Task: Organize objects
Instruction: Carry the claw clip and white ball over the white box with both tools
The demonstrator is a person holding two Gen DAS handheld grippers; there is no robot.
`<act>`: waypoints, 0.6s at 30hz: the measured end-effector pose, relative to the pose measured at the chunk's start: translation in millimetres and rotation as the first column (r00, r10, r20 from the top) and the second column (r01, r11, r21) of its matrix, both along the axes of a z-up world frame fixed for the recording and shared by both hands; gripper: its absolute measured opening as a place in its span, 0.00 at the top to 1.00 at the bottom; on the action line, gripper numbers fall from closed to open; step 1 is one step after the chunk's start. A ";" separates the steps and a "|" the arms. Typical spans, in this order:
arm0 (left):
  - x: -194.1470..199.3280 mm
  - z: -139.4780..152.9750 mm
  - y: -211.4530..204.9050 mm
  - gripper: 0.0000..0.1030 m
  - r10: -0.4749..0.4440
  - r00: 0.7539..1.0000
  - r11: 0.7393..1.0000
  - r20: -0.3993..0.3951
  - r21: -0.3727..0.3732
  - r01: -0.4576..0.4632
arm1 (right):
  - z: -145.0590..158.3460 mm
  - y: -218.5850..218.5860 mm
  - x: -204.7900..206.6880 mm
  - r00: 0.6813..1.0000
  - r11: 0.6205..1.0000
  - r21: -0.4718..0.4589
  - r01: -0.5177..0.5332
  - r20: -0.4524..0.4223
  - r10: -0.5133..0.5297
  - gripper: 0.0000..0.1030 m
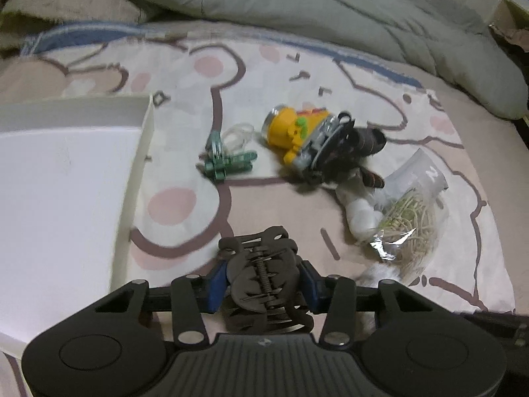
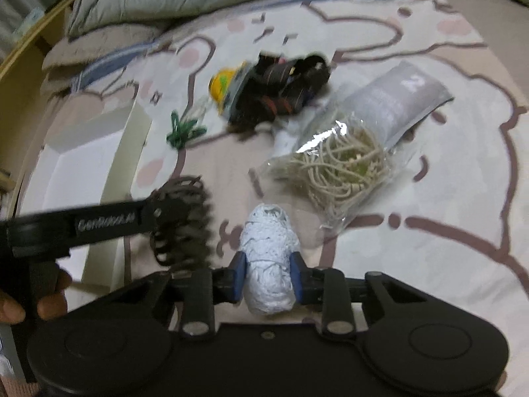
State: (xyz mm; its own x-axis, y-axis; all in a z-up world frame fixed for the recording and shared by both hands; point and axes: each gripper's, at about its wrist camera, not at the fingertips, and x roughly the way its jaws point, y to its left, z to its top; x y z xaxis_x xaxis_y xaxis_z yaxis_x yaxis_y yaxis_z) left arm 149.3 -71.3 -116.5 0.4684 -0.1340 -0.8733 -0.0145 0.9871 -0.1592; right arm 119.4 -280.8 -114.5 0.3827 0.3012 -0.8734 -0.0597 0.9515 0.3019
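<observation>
Left gripper (image 1: 264, 284): blue pads pressed on a dark hair claw (image 1: 264, 284), gripped just beside the white box (image 1: 66, 172). Right gripper (image 2: 268, 274): narrowed onto a white lace roll (image 2: 269, 258), held above the patterned sheet (image 2: 429, 198). Shown only from the left wrist: box floor, bare and white. Shown only from the right: a hand (image 2: 29, 301) on the left handle. Farther back in both: green clips (image 1: 228, 162), yellow toy (image 1: 294, 132), bag of bands (image 2: 334, 168), grey duvet (image 1: 330, 10).
</observation>
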 end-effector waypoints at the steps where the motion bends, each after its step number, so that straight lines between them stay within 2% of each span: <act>1: -1.2 4.2 0.9 0.54 -0.005 1.000 1.000 0.016 0.002 0.005 | 3.7 -1.4 0.4 1.000 1.000 -0.001 0.008 0.013 -0.008 0.72; 10: -12.8 40.3 24.1 0.54 0.000 0.991 1.000 0.133 0.002 -0.001 | 44.9 -3.8 0.6 0.983 0.996 0.036 0.077 0.165 -0.082 0.73; 18: -26.7 73.0 52.9 0.54 0.007 0.968 1.000 0.250 0.021 -0.012 | 79.7 12.5 -5.8 0.939 0.993 0.064 0.097 0.324 -0.112 0.73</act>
State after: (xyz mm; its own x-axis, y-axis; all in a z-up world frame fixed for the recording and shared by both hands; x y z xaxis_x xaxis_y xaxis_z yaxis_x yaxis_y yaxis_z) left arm 122.6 -18.4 -43.5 0.6730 -0.1104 -0.7314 0.0134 0.9905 -0.1371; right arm 113.6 -268.3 -34.8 0.6761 0.2816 -0.6809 -0.0634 0.9429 0.3270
